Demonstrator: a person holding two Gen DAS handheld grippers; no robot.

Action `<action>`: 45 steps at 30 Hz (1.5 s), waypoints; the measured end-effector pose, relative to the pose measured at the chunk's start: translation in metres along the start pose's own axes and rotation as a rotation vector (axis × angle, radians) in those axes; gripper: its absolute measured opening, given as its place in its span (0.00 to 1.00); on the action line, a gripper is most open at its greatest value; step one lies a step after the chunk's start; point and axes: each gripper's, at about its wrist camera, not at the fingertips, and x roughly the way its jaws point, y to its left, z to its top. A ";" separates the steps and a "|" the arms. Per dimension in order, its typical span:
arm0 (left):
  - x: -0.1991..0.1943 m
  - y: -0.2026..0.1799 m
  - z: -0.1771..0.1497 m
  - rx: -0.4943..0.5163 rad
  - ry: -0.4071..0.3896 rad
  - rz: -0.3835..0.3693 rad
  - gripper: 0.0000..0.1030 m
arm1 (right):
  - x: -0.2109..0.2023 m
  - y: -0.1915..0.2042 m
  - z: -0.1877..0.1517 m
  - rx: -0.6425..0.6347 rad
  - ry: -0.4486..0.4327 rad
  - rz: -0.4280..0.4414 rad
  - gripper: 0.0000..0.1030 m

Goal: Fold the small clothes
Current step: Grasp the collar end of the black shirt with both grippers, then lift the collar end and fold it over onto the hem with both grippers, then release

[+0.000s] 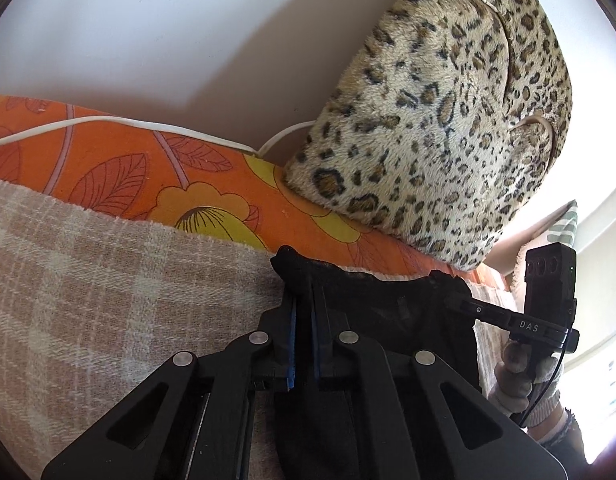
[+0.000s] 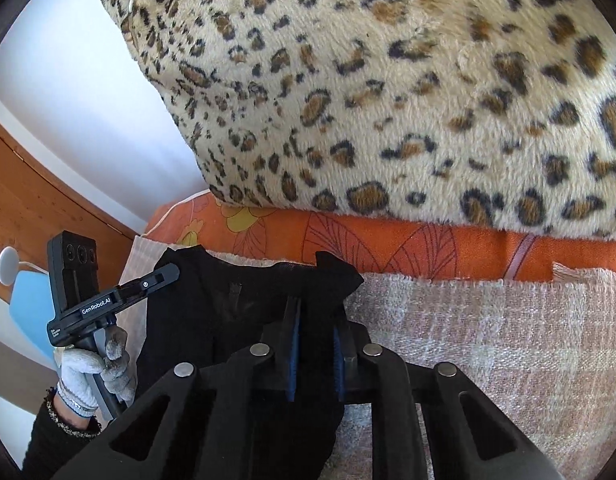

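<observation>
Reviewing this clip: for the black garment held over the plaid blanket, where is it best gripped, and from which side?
Grip the black garment at its two top corners, one per gripper, coming from the near side. It hangs limp, so pinching the corners keeps the top edge spread. The left gripper is shut on one corner; the right gripper straddles the other over the plaid blanket, its pads apparently apart.
</observation>
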 end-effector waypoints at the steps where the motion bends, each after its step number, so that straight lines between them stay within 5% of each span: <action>1: -0.002 -0.001 0.000 0.001 -0.009 0.000 0.03 | 0.001 0.003 0.000 -0.006 -0.003 -0.004 0.05; 25: -0.101 -0.082 -0.023 0.143 -0.077 -0.066 0.02 | -0.086 0.084 -0.025 -0.192 -0.101 -0.009 0.02; 45: -0.197 -0.116 -0.150 0.208 -0.038 -0.124 0.02 | -0.177 0.164 -0.159 -0.294 -0.105 -0.018 0.02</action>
